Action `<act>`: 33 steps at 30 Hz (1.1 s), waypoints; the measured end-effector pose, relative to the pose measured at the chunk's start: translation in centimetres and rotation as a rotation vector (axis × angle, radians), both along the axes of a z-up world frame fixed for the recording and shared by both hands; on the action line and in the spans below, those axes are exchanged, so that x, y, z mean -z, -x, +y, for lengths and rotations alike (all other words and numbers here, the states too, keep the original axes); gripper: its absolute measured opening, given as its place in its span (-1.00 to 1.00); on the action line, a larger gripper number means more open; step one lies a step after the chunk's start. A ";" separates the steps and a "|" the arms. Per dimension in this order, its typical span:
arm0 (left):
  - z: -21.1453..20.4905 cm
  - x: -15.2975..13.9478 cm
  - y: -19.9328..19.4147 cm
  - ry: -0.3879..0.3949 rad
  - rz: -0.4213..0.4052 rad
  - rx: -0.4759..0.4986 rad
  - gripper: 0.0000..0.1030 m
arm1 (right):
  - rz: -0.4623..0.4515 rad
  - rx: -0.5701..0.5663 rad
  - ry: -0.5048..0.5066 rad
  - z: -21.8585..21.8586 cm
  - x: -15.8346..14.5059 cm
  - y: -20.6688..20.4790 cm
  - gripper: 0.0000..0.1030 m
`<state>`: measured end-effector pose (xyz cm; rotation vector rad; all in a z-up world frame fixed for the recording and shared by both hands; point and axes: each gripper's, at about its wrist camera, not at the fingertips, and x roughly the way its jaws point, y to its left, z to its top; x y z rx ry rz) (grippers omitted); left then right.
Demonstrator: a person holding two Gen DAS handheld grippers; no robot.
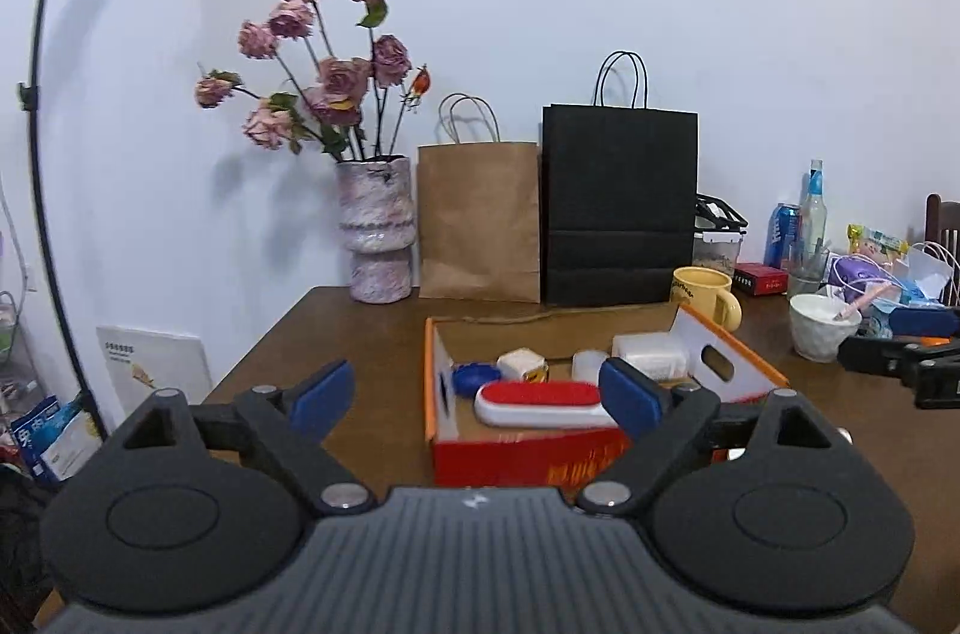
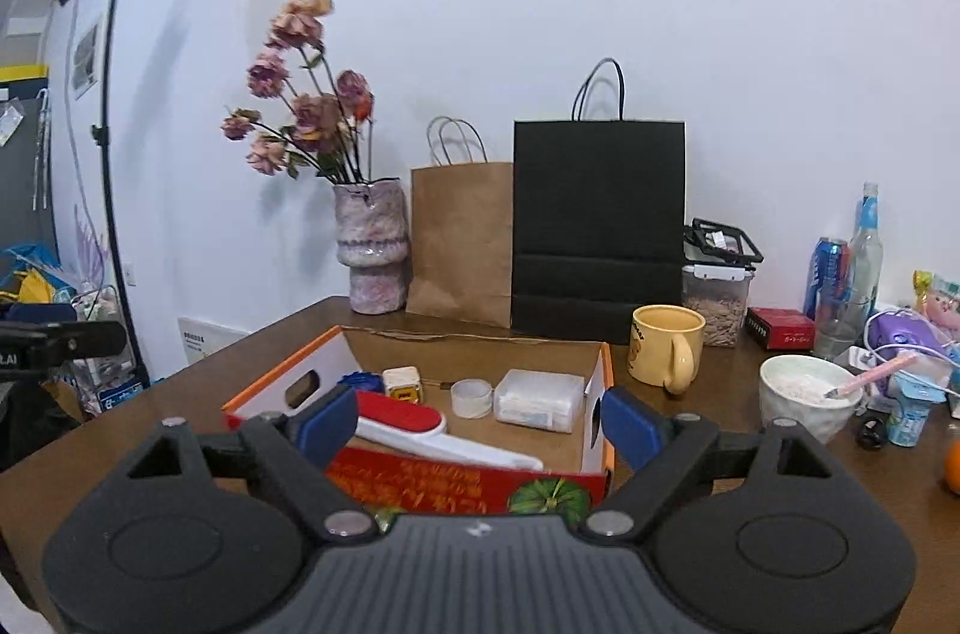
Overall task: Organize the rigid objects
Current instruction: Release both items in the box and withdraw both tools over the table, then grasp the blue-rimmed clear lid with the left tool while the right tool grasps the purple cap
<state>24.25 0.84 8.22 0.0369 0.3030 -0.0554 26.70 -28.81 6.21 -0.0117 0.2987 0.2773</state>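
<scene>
An open red and orange cardboard box (image 1: 516,454) (image 2: 468,478) sits on the brown table. In it lie a red and white brush (image 1: 540,403) (image 2: 408,421), a blue lid (image 1: 474,377), a small white and yellow cube (image 1: 522,365) (image 2: 402,383), a clear round cup (image 2: 471,397) and a clear plastic case (image 1: 651,355) (image 2: 540,400). My left gripper (image 1: 477,397) is open and empty, just in front of the box. My right gripper (image 2: 477,424) is open and empty, at the box's near wall.
A yellow mug (image 2: 666,346) (image 1: 708,295) stands right of the box. A white bowl with a pink spoon (image 2: 807,394), bottles, a can and clutter fill the right side. A vase of dried roses (image 2: 372,247), a brown bag (image 2: 462,244) and a black bag (image 2: 597,226) line the wall.
</scene>
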 end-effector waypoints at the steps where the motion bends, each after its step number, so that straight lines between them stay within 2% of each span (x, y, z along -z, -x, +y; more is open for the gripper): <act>1: 0.3 0.3 1.1 0.003 -0.006 0.007 0.82 | -0.011 -0.005 0.016 0.2 0.2 1.2 0.72; 5: 1.5 1.9 5.9 0.005 -0.053 0.044 0.92 | -0.078 -0.037 0.082 0.9 1.8 6.9 0.96; 8: 2.7 3.2 9.2 0.038 -0.071 0.019 0.95 | -0.086 -0.048 0.126 1.6 3.6 10.4 0.96; 11: 3.8 4.1 12.0 0.080 -0.061 0.045 0.99 | -0.082 -0.056 0.116 1.9 5.2 13.3 0.96; 14: 4.2 4.7 14.2 0.041 -0.066 0.125 1.00 | -0.083 -0.010 0.118 1.9 6.4 16.3 0.96; 18: 4.1 5.7 16.5 0.006 -0.053 0.149 1.00 | -0.053 -0.003 0.088 0.5 7.2 19.2 0.97; 23: 3.3 6.0 17.3 -0.020 -0.046 0.115 1.00 | -0.048 0.037 0.101 -0.8 7.5 20.7 1.00; 33: 1.8 7.3 15.8 -0.021 -0.014 0.070 1.00 | -0.028 0.048 0.117 -1.2 8.5 20.0 1.00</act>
